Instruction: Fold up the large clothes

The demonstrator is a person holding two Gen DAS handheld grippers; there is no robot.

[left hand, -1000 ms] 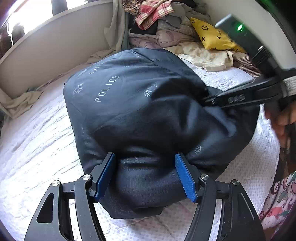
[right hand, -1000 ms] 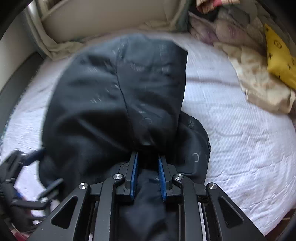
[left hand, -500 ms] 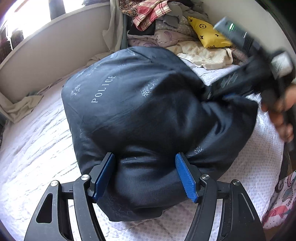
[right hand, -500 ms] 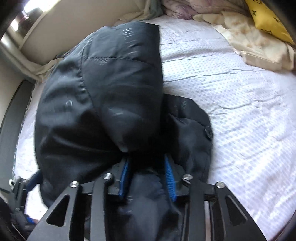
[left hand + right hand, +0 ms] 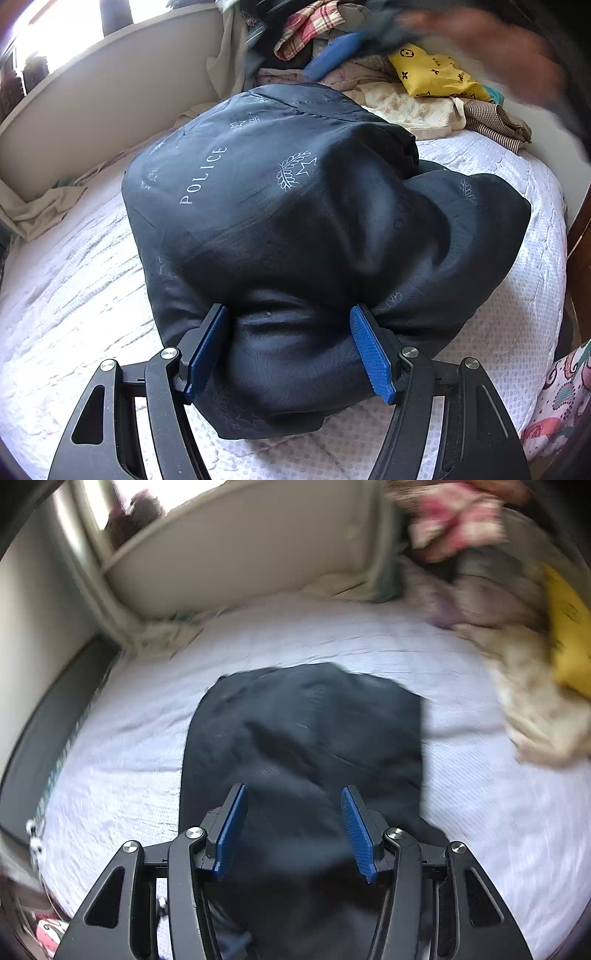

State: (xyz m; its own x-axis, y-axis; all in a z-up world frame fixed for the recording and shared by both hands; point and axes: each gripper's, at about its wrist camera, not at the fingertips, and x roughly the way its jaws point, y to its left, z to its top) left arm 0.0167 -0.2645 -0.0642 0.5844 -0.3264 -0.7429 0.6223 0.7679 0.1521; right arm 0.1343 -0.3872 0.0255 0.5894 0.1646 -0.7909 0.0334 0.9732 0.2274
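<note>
A large dark navy jacket (image 5: 295, 221), its lining printed with "POLICE" and star emblems, lies bunched on the white bedspread (image 5: 74, 295). My left gripper (image 5: 290, 347) is open, its blue pads on either side of a fold at the jacket's near edge. My right gripper (image 5: 291, 834) is open and raised above the jacket (image 5: 303, 738); the view is blurred. In the left wrist view it appears only as a blurred blue and black streak (image 5: 332, 51) with a hand at the top.
A pile of clothes (image 5: 424, 92) with a yellow patterned piece (image 5: 436, 74) and a plaid shirt lies at the bed's far right corner. A beige wall ledge (image 5: 110, 92) runs along the far side. The bed's right edge (image 5: 554, 277) is close.
My right gripper has opened, let go of the jacket and lifted up and away. The released flap has settled on the right side. My left gripper has stayed in place.
</note>
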